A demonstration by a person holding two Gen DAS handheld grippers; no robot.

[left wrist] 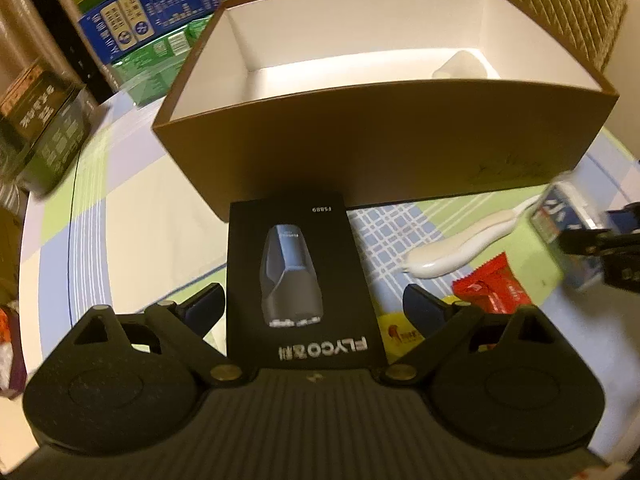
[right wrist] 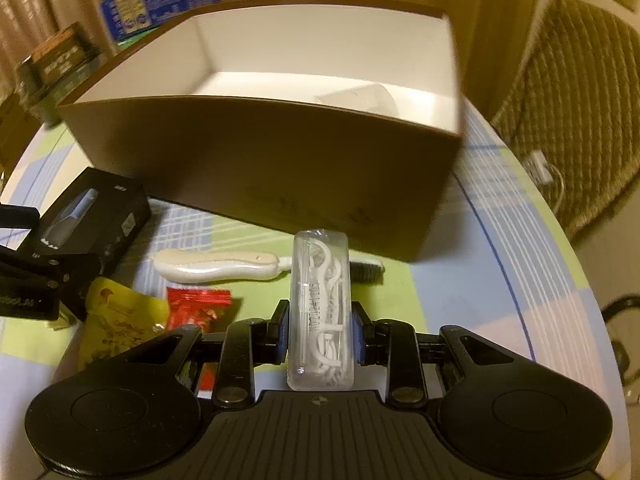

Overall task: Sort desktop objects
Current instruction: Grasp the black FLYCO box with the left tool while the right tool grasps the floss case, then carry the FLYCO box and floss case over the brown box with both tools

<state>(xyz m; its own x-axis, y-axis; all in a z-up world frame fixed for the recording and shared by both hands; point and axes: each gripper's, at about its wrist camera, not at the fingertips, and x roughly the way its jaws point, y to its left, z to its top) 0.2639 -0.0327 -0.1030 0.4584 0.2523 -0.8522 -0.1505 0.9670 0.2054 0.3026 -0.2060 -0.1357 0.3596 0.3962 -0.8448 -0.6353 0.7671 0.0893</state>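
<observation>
Brown box (left wrist: 384, 152) holds one pale item; right tongs (right wrist: 320, 332) clamp floss case (right wrist: 322, 312) (left tongs (left wrist: 312, 304) wide).

Both views are dim and warm, with a yellowish indoor cast. The brightest spot is the white inside of the open box (left wrist: 360, 72), which glows along its floor; its brown front wall sits in shade. Heavy fisheye bending — the table (left wrist: 120, 184) edge curves hard, and the corners go dark. Cartons (left wrist: 132, 28) past the far edge of the table are smeared and soft. In the right wrist view the box's (right wrist: 280, 160) right rim is motion-blurred — so is the wicker chair (right wrist: 568, 120). The white brush (left wrist: 452, 252) handle shows a soft sheen.
</observation>
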